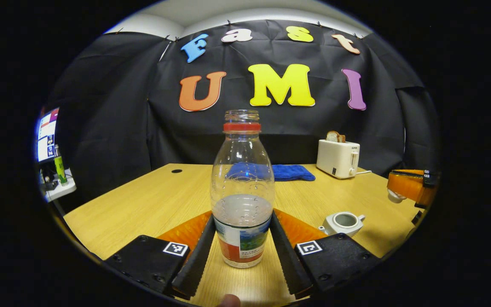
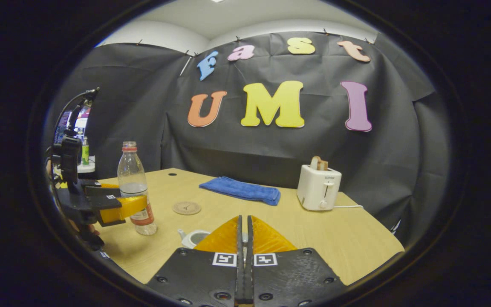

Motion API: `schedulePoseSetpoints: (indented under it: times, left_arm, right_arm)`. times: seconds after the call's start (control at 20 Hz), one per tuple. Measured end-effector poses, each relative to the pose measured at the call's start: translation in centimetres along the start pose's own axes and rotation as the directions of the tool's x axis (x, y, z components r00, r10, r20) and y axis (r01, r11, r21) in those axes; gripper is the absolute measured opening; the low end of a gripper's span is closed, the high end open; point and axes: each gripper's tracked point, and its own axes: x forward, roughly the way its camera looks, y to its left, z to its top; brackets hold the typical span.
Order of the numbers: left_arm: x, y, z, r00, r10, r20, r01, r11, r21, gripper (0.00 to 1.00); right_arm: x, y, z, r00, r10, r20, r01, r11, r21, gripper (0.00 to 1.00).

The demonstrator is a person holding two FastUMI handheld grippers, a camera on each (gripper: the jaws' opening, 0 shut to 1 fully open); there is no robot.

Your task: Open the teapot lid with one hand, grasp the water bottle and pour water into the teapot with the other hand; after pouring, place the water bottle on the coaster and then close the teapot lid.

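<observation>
The left gripper [image 1: 242, 247] brackets the uncapped water bottle [image 1: 242, 187], fingers barely touching. The right gripper [image 2: 244, 238], clamped together, holds the lid [image 1: 395, 196] (partly hidden) above the open teapot [image 1: 342, 222]. A loose grip could spill the half-full bottle.

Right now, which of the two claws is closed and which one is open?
The right claw is closed, its fingers pressed together above the teapot. The left claw is open, its fingers standing either side of the water bottle with gaps showing.
</observation>
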Motion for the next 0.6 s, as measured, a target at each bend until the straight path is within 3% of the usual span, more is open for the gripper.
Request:
schedulePoseSetpoints:
  times: [0.15,0.3,0.4,0.5,0.6]
  left_arm:
    - [-0.2,0.7,2.2,0.999,0.038,0.035,-0.043,0.986,0.161,0.75]
    - [-0.2,1.4,4.2,0.994,0.075,0.082,-0.1,0.927,0.361,0.74]
    - [0.0,2.2,4.7,0.99,0.105,0.099,-0.14,0.855,0.499,0.73]
    - [0.0,2.8,5.5,0.984,0.127,0.125,-0.178,0.752,0.635,0.73]
    - [0.4,3.1,5.4,0.984,0.128,0.123,-0.177,0.68,0.711,0.73]
  right_arm:
    - [-0.4,-1.0,0.2,1.0,0.0,0.003,0.0,1.0,0.006,0.0]
    - [-0.9,-2.0,0.4,1.0,-0.004,0.009,0.004,1.0,0.01,0.01]
    - [-1.2,-2.7,0.4,1.0,-0.012,0.01,0.012,1.0,0.003,0.0]
    - [-1.6,-3.6,0.4,1.0,-0.026,0.015,0.026,1.0,-0.006,0.0]
    - [-2.0,-4.3,0.2,0.999,-0.035,0.013,0.035,0.999,-0.006,0.0]
